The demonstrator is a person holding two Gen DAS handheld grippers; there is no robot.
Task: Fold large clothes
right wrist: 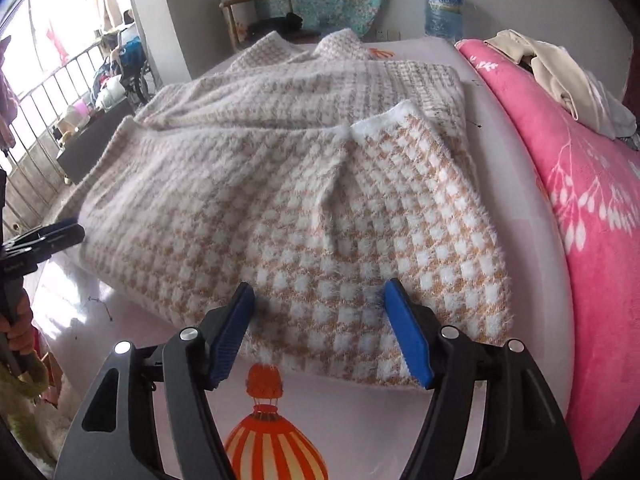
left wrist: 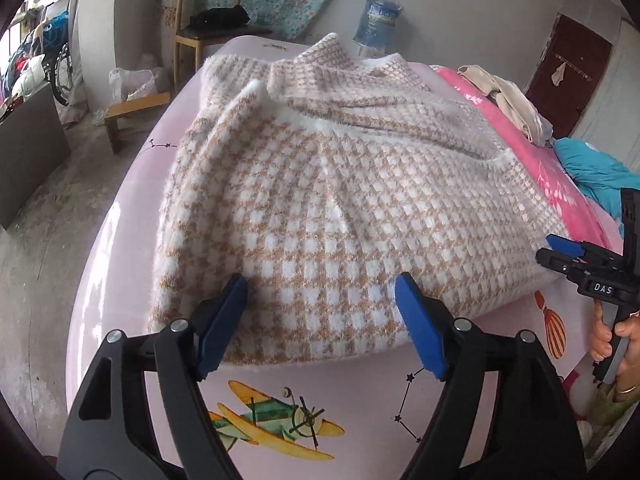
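A large fuzzy sweater [left wrist: 320, 184] in a tan and white houndstooth check lies partly folded on a pale pink bed sheet [left wrist: 360, 392]; it also shows in the right wrist view [right wrist: 304, 208]. My left gripper [left wrist: 320, 288] is open, its blue fingers straddling the sweater's near hem, holding nothing. My right gripper [right wrist: 318, 300] is open over the near hem at the sweater's right part, holding nothing. The right gripper also shows at the right edge of the left wrist view [left wrist: 560, 250], beside the sweater's edge. The left gripper appears at the left edge of the right wrist view [right wrist: 64, 232].
A pink floral blanket [right wrist: 580, 184] lies along the bed's right side with beige clothes [right wrist: 560, 76] on it. A wooden chair [left wrist: 208, 32], a water jug [left wrist: 378, 20] and a low stool [left wrist: 132, 112] stand beyond the bed. The floor lies to the left.
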